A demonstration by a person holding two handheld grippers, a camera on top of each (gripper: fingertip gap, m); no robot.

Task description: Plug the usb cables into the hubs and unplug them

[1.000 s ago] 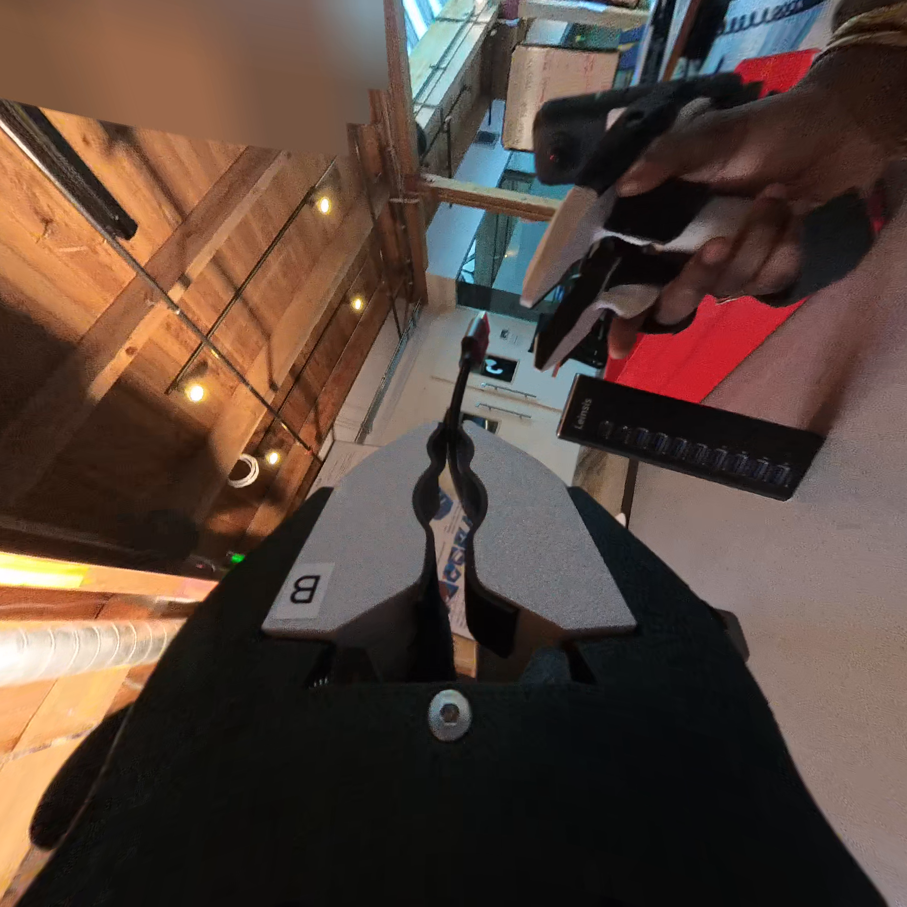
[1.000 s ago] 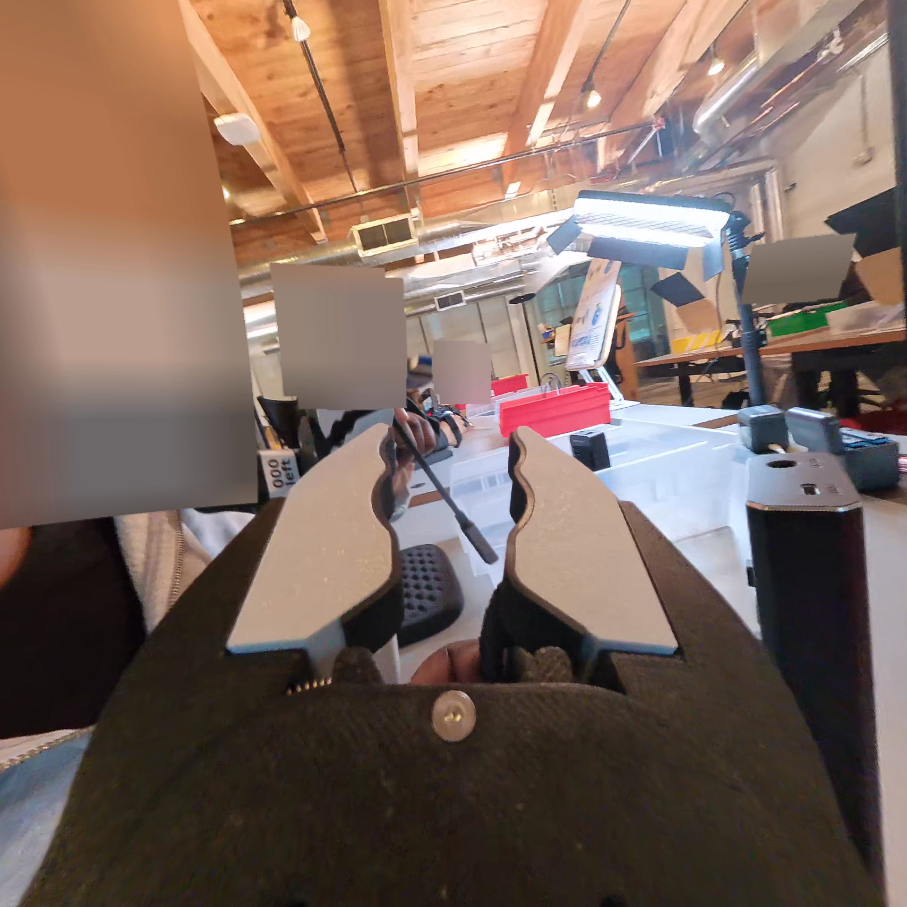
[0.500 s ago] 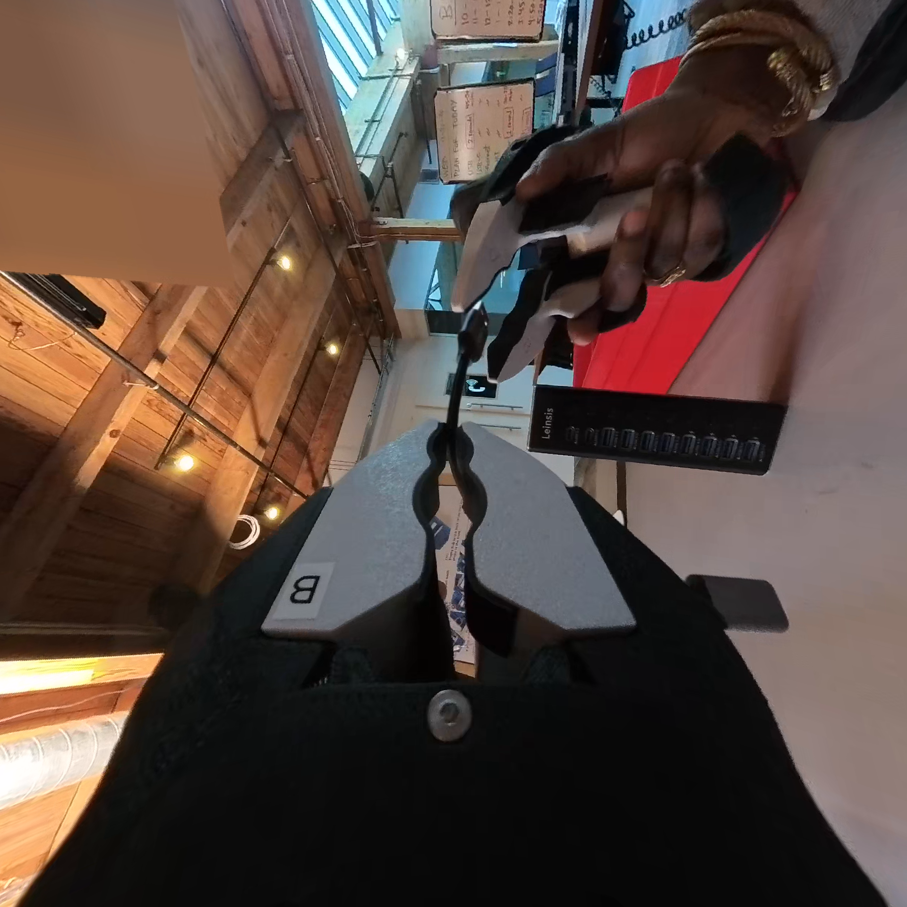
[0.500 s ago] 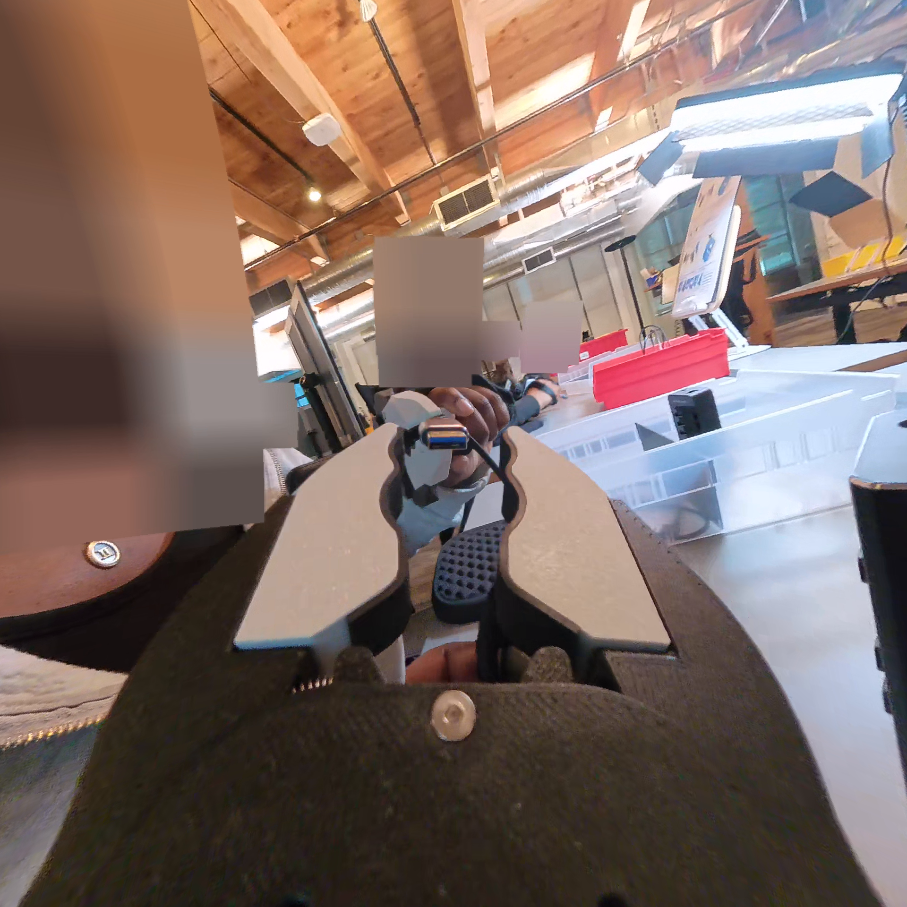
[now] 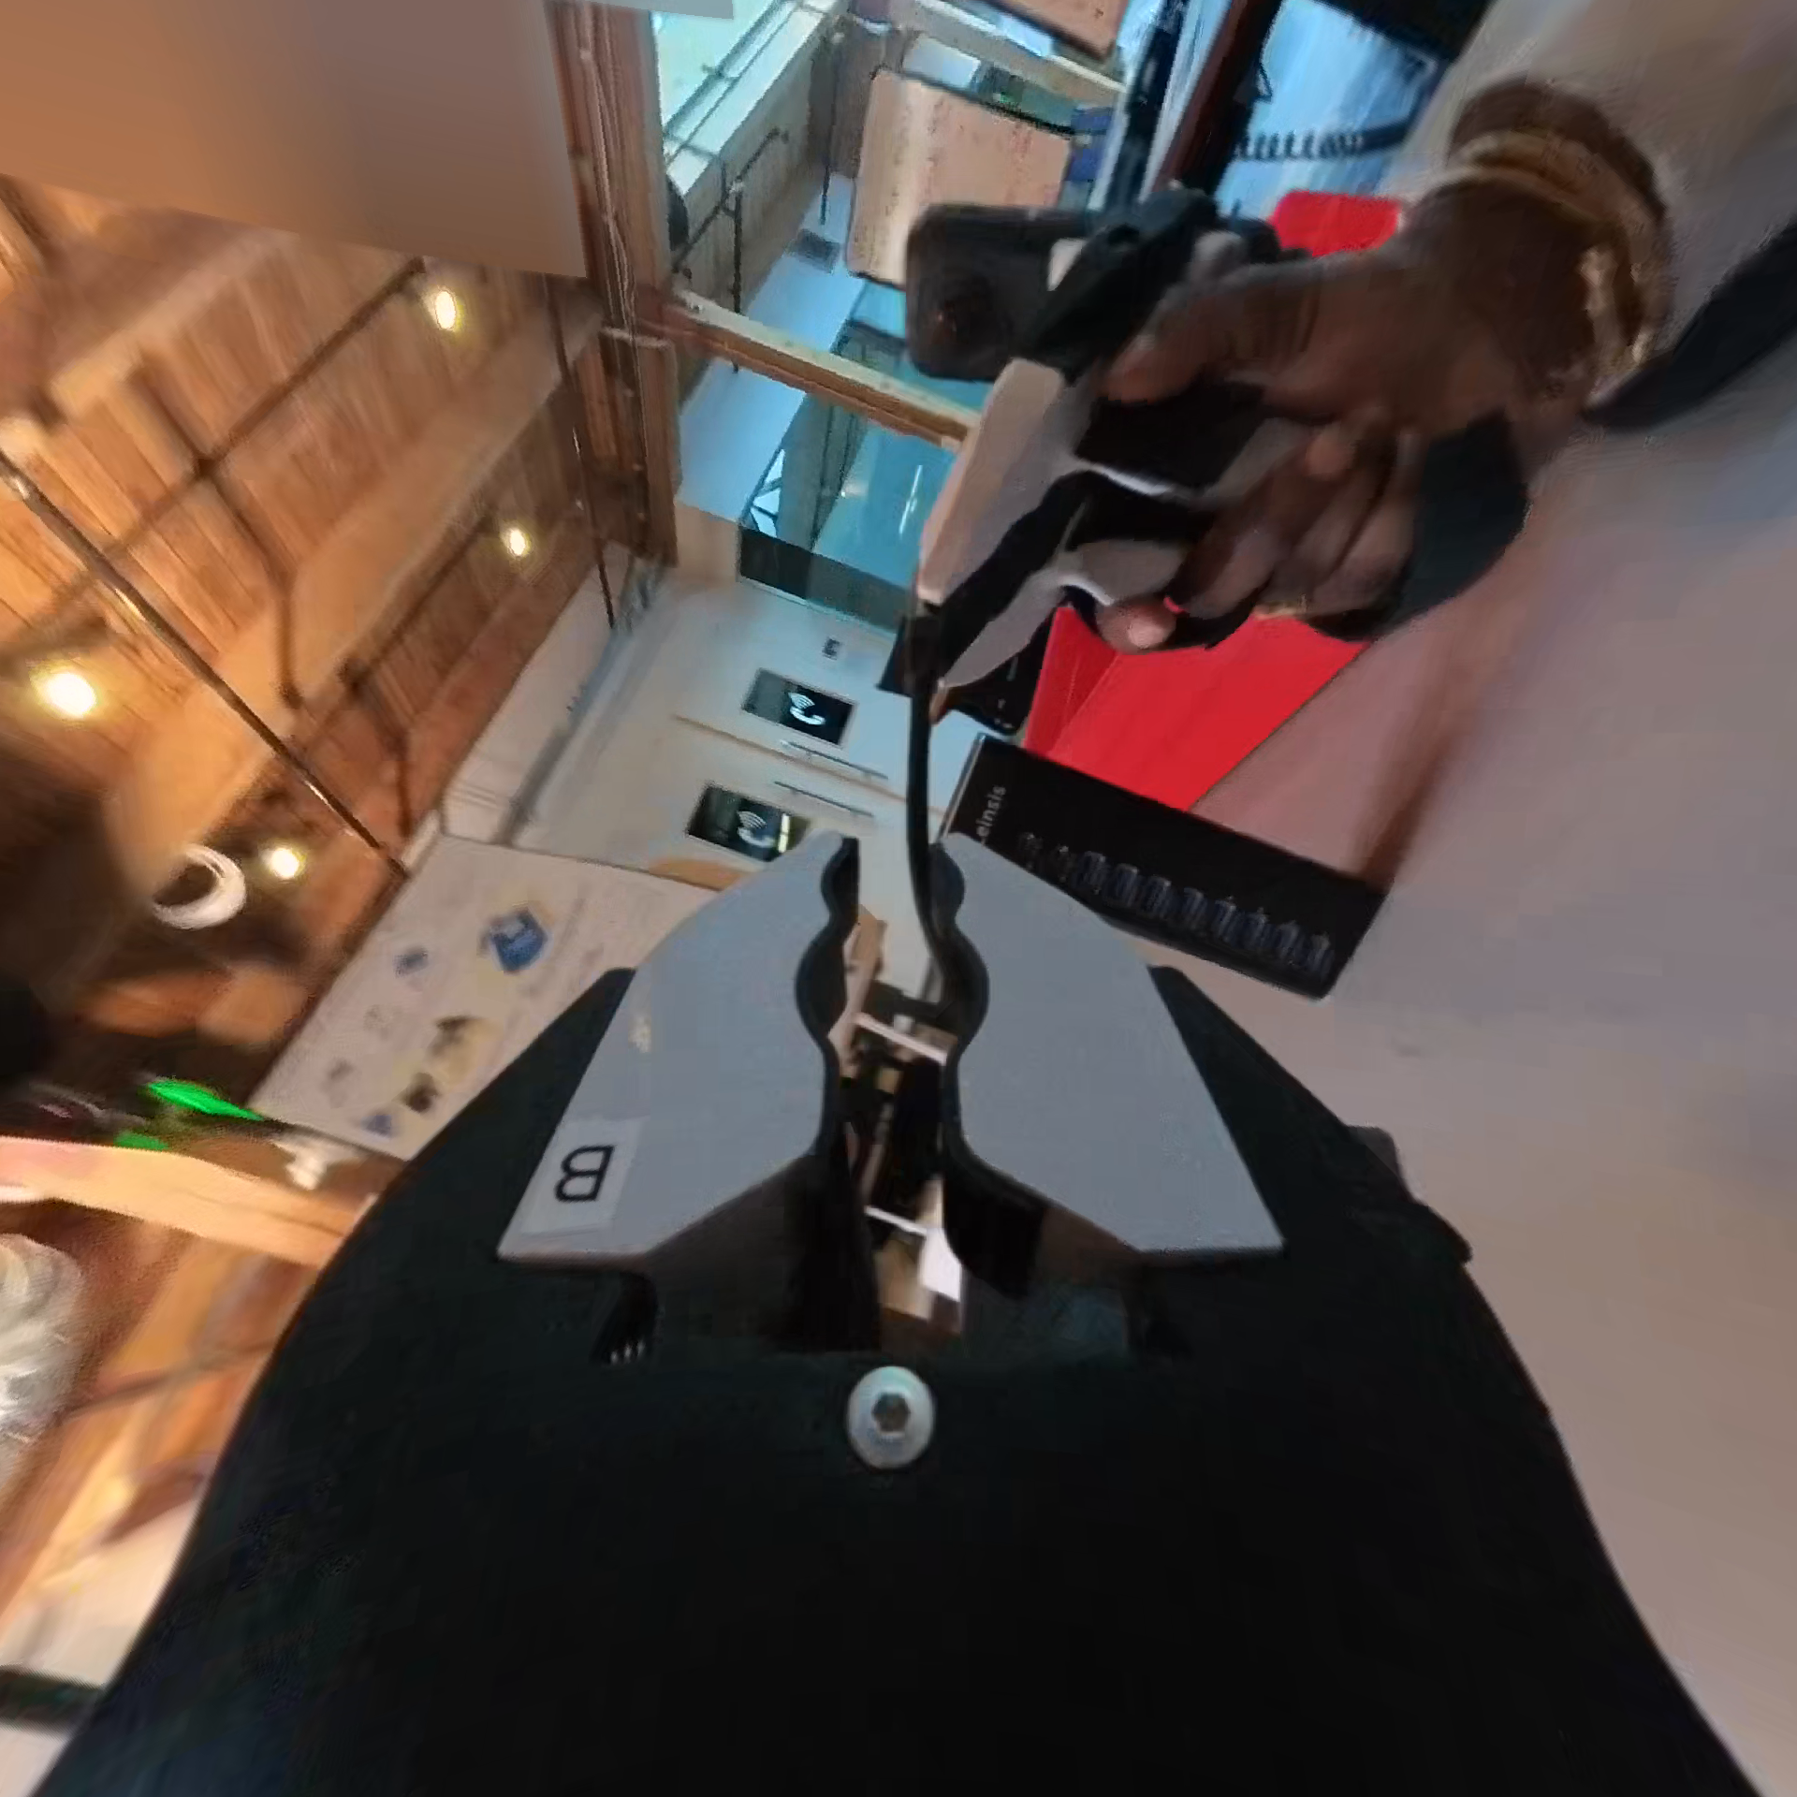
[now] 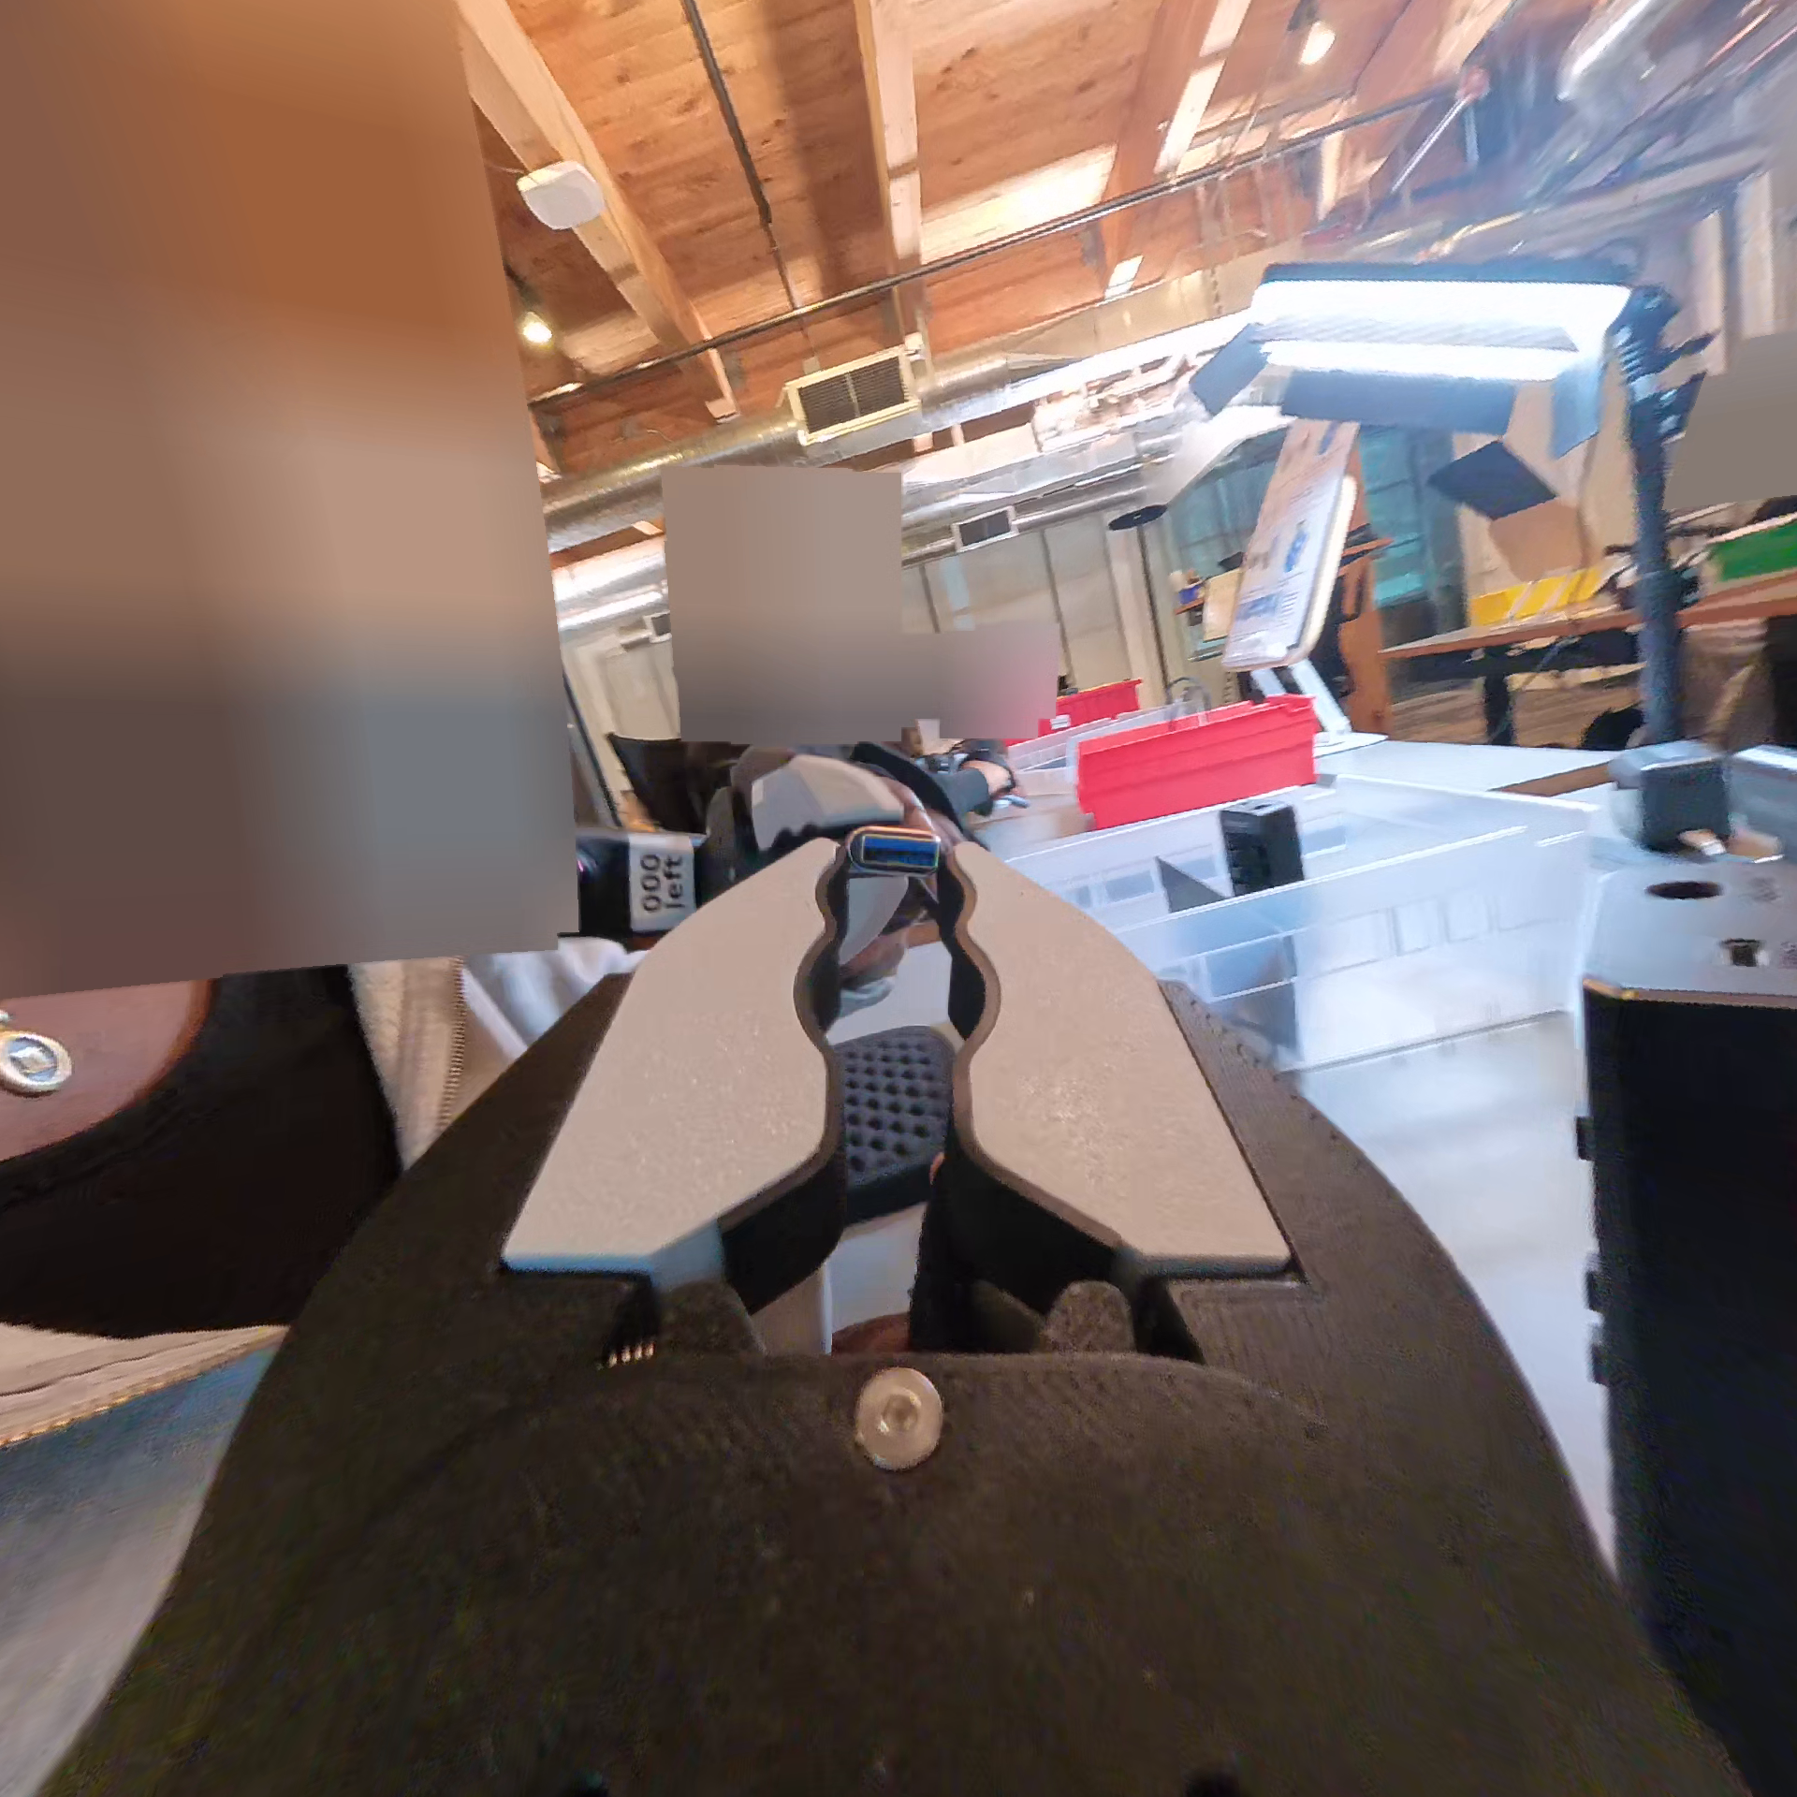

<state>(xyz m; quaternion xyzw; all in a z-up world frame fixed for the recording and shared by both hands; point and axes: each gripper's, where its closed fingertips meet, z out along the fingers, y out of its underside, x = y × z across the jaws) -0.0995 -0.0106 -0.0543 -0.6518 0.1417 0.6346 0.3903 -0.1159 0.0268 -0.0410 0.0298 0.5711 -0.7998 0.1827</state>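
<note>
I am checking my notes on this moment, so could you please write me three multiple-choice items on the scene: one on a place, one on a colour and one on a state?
1. Where is the USB plug?
A. In a hub port
B. Between the tips of the right tongs
C. Lying on the table

2. What colour is the plug's insert?
A. Blue
B. White
C. Red

3. How do the left tongs stand?
A. Clamped shut on the cable
B. Open, with the black cable running through the gap
C. Open, with nothing between them

Answers:
1 B: the right wrist view shows both tips pressed on the plug's sides.
2 A: the insert faces the camera.
3 B: background shows between the fingers beside the cable.
</note>
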